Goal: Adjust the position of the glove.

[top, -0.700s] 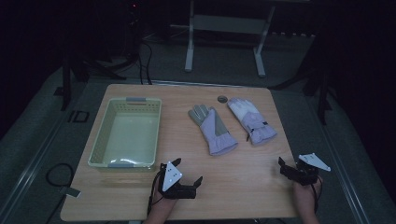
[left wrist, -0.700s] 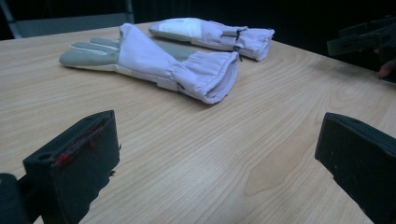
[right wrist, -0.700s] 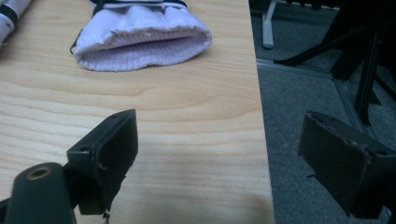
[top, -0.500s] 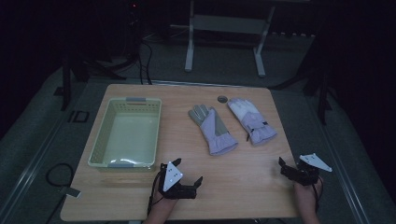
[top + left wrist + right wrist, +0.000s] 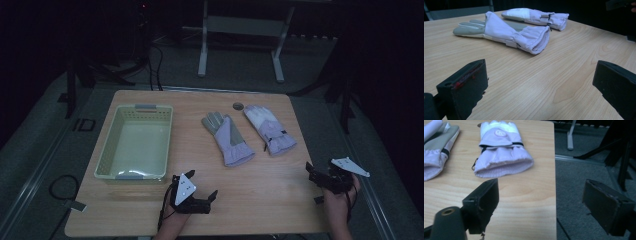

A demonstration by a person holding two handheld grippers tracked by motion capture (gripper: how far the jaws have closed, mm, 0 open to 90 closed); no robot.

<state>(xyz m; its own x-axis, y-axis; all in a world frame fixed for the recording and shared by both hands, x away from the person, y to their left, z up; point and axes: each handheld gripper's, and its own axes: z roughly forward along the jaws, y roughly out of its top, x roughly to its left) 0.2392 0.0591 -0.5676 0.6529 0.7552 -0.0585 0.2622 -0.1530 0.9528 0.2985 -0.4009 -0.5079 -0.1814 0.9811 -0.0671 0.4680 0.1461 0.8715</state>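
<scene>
A wooden bench (image 5: 280, 195) carries a pale green basket (image 5: 134, 145) on its left part and two light purple gloves in the middle and toward the far right. The left glove (image 5: 228, 138) lies with its grey palm up and its fingers pointing to the far edge, the cuff toward the person. The right glove (image 5: 270, 130) lies just beside it, apart from it, with the white back of the fingers up and a black strap across the wrist. A small dark round object (image 5: 238, 105) sits near the far edge, between the fingertips of the two gloves; what it is cannot be told.

The left tool (image 5: 200, 192) rests low over the near edge of the bench, in front of the basket, and its jaws stand wide apart with nothing between them. In the left gripper view the cuff of the left glove is ahead of the jaws.

The right tool (image 5: 320, 176) is held at the right edge of the bench, partly beyond it, over the grey floor (image 5: 310, 90). Its jaws are also wide and hold nothing
</scene>
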